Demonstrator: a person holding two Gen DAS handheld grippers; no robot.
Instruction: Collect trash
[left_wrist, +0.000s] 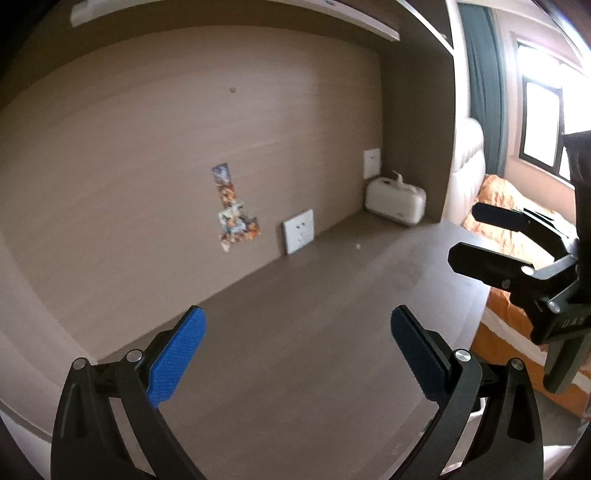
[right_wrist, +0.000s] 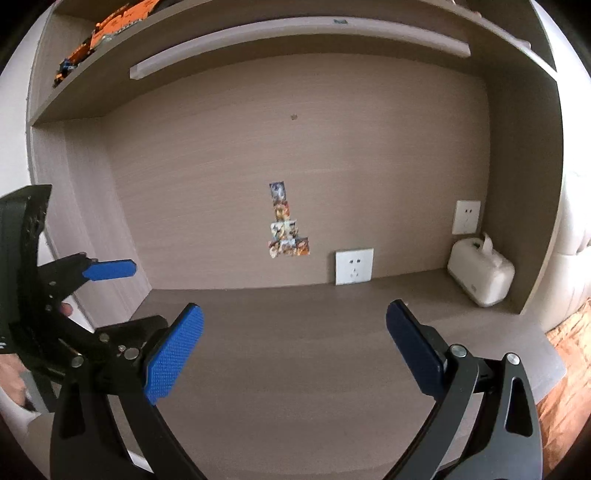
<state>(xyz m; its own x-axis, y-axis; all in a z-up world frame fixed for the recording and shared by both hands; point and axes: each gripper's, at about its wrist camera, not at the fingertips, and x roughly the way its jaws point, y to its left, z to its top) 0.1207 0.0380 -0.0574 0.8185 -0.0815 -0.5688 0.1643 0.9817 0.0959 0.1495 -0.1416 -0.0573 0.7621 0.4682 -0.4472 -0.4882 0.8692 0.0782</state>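
- The left gripper (left_wrist: 298, 350) hangs over the near part of the desk (left_wrist: 295, 332), its blue pads spread wide with nothing between them. In the right wrist view it shows at the left edge, a bare finger (right_wrist: 66, 308) of the person's hand just behind its frame.
- Stickers (left_wrist: 236, 210) cling to the back panel, stacked in a tall narrow column that widens at the foot. They look fixed to the wood, so whether they count as trash is only a guess.
- A wall socket (left_wrist: 298, 230) sits low on the back panel, just right of the stickers.
- A tiny pale speck (left_wrist: 357, 245) lies on the desk ahead and slightly right of the left gripper, near the back edge. It is the only loose scrap visible and too small to identify or to give an axis.
- The right gripper (right_wrist: 294, 350) is likewise released and empty. It stands to the right of the left one, and both look about equally far from the speck, so neither arm is clearly nearer.
- A white tissue box (right_wrist: 480, 275) stands in the far right corner, a tissue poking from its top, well apart from both claws.
- No bin is in view.
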